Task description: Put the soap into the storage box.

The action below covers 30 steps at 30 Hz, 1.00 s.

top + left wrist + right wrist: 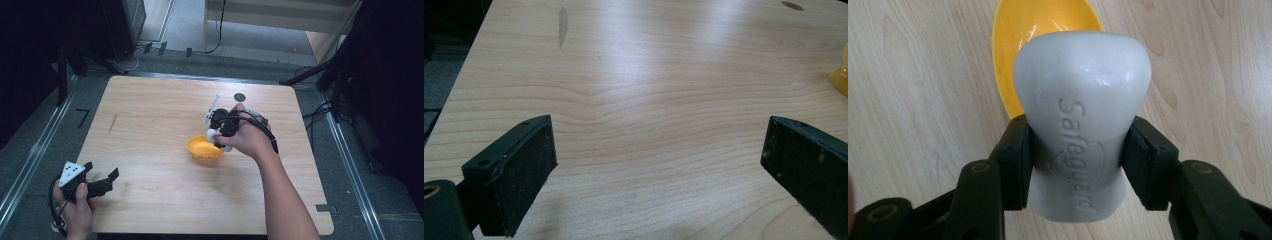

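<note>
A: How far along are we with the soap?

B: By our reading, about midway. The right claw [1075,165] is pinching the bar of soap [1082,125] across its narrow waist, one jaw on each side, so the pick-up is done. What seems left is the setting down: the yellow dish [1020,30] lies just beyond the claw's tips, and the soap hangs at the near rim of the dish [204,148], not yet resting in it as far as we can tell.

A: And the other hand?

B: The left claw [659,165] sits well apart from the right one, at the near left edge of the wooden table [150,125]. Its jaws are spread wide with bare wood between them (nothing held, nothing touched).

A: What does the soap look like?

B: Pale grey-white, smooth and a little glossy, pinched in at the middle and swelling to a rounded head past the jaws. A brand word is pressed into its face, running lengthwise along the bar. It looks hard and slippery, so we judge the grip at the waist a sensible one. The dish ahead is shallow and bright yellow; from above we can make out small holes in its floor.
</note>
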Each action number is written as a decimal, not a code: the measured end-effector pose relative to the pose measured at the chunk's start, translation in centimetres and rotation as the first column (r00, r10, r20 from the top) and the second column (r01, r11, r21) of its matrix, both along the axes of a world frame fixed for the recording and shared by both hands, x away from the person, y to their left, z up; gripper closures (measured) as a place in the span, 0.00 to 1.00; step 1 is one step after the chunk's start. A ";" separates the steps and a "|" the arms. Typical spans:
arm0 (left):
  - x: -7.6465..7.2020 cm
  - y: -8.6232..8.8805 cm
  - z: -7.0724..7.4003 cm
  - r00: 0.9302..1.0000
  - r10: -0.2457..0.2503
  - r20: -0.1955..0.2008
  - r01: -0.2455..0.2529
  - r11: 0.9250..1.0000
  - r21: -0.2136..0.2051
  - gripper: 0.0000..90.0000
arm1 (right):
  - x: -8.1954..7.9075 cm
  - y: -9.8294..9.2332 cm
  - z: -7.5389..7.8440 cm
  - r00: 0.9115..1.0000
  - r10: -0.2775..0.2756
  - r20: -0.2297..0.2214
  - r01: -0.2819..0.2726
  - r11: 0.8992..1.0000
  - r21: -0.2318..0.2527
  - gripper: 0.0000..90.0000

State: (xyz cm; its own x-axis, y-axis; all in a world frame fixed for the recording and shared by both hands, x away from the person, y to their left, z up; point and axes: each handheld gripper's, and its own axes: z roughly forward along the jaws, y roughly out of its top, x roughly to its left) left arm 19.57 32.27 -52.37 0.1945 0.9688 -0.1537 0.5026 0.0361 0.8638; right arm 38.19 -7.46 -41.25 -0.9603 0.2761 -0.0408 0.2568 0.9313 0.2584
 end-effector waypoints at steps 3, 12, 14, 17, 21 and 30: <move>0.0 0.0 0.0 1.000 -0.002 0.002 0.002 1.000 0.001 0.02 | 0.1 0.6 -0.2 1.000 0.010 -0.004 -0.010 1.000 -0.005 0.57; 0.0 0.0 0.0 1.000 0.000 0.001 0.000 1.000 -0.002 0.02 | 0.3 2.0 -0.7 1.000 0.030 -0.002 -0.030 0.999 -0.032 0.57; 0.0 0.0 0.0 1.000 0.000 0.001 0.000 1.000 -0.002 0.02 | 0.4 2.3 -0.7 0.999 0.040 -0.002 -0.040 0.999 -0.025 0.57; 0.0 0.0 0.0 1.000 0.000 0.001 0.000 1.000 -0.003 0.02 | 0.5 2.8 -0.9 0.999 0.047 -0.007 -0.047 0.998 -0.036 0.57; 0.0 0.0 0.0 1.000 -0.001 0.001 0.001 1.000 -0.004 0.02 | 0.5 3.2 -1.2 0.999 0.053 -0.012 -0.053 0.998 -0.043 0.57; 0.0 0.1 0.0 1.000 -0.004 0.000 0.004 1.000 -0.006 0.02 | 0.7 3.8 -2.0 0.997 0.075 -0.017 -0.076 0.995 -0.065 0.57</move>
